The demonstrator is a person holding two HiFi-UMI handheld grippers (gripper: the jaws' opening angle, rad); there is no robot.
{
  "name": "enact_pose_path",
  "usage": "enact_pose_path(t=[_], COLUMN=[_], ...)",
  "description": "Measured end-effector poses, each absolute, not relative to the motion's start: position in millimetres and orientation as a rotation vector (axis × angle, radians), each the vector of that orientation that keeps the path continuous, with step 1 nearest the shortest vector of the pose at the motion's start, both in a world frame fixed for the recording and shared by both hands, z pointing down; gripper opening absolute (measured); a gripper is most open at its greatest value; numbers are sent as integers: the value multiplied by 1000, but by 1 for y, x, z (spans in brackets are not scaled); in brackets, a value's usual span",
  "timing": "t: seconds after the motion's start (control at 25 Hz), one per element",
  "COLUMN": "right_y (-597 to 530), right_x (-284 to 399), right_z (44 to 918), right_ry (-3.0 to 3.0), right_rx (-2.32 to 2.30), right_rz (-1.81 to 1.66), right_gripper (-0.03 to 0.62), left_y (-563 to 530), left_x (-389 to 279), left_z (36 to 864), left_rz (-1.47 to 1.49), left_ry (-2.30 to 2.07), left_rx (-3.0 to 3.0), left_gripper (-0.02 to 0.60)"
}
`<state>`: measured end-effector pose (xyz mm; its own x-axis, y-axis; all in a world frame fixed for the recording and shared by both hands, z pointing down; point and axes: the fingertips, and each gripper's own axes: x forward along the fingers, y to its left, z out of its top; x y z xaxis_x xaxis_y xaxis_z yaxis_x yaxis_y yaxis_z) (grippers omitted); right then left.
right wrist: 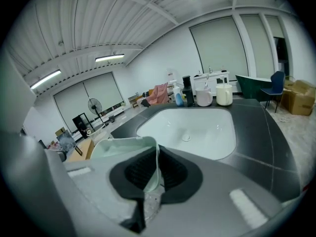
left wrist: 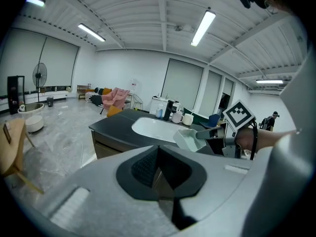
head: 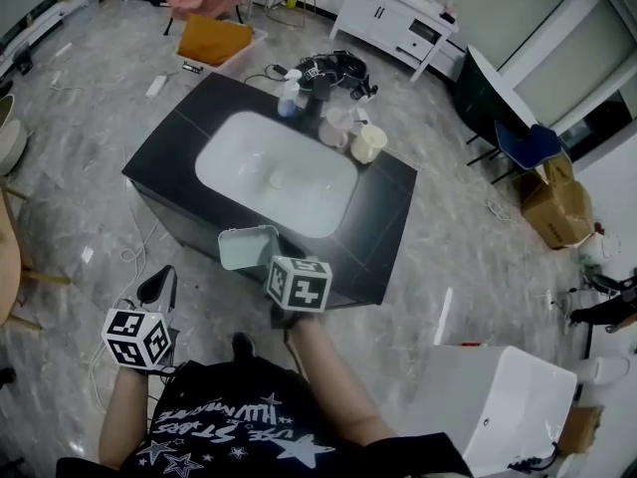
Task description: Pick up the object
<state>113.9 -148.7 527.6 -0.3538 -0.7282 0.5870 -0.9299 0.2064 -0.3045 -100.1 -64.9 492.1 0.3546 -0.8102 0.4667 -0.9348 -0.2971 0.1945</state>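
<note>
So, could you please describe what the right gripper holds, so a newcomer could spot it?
Find the black counter with the white sink. At its near edge, the right gripper pinches one wall of a pale green open tub. Unlike the mugs and bottles at the far side, it is squarish and green.

We see a bright, evenly lit room under long ceiling tubes [left wrist: 202, 27], with soft glare on the white basin [head: 274, 172] and the pale floor [head: 80, 118]. The 2 gripper views bend hard toward dark round edges, and their closest surfaces blur.
</note>
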Motion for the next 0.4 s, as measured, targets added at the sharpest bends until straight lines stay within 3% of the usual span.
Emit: enact_pose_path(t=[0.4], right_y=[-59], right_x=[79], right_z=[526], right_ry=[-2178], right_rx=[1507], right_rz=[871], right_gripper=[18], left_y=[37], left_x=[-136], left_z=[502], left_rz=[388], left_ry=[-1542], left_rx=[2121], left_gripper=[9])
